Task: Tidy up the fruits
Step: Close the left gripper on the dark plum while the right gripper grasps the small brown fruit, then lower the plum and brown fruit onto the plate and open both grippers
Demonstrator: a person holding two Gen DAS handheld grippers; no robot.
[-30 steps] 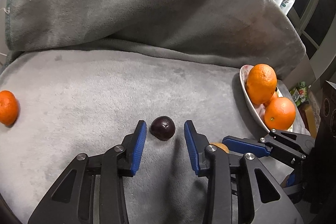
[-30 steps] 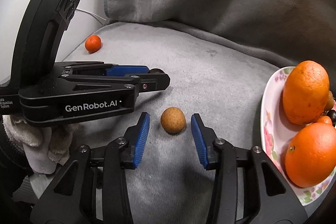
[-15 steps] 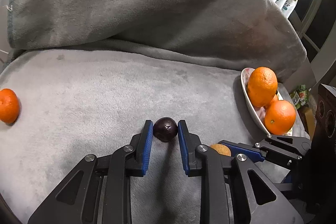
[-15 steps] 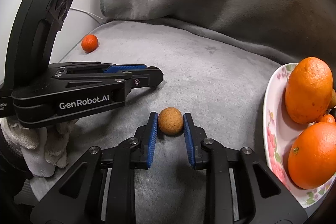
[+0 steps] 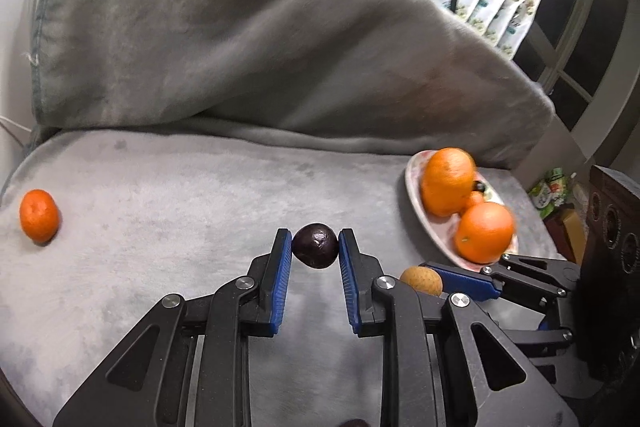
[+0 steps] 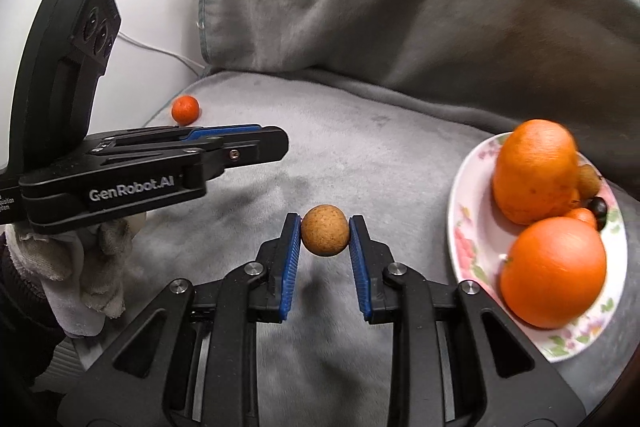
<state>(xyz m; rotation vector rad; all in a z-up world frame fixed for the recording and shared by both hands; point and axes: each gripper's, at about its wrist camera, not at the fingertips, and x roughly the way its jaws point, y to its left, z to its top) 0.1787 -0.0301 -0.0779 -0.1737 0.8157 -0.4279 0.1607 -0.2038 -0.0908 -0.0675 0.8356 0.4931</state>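
Note:
My left gripper [image 5: 315, 245] is shut on a dark purple round fruit [image 5: 315, 245], held just above the grey blanket. My right gripper [image 6: 325, 235] is shut on a small tan round fruit [image 6: 324, 235], also lifted off the blanket. In the left wrist view the tan fruit [image 5: 422, 281] shows beside the right gripper's blue fingers [image 5: 466, 281]. A flowered plate [image 6: 470, 227] at the right holds two big oranges [image 6: 554, 273] and some small fruits. A small mandarin [image 5: 38, 215] lies alone at the far left of the blanket; the right wrist view shows the mandarin [image 6: 185, 109] too.
A bunched grey blanket [image 5: 260, 47] rises behind the flat seat area. A gloved hand [image 6: 80, 275] holds the left gripper's body. A white wall with cables [image 6: 160, 51] stands at the left, packets [image 5: 492, 3] and a dark box [image 5: 612, 227] at the right.
Both grippers closed on their fruits, the left on the purple one and the right on the tan one. Since then both have risen, and the fruits have come off the blanket.

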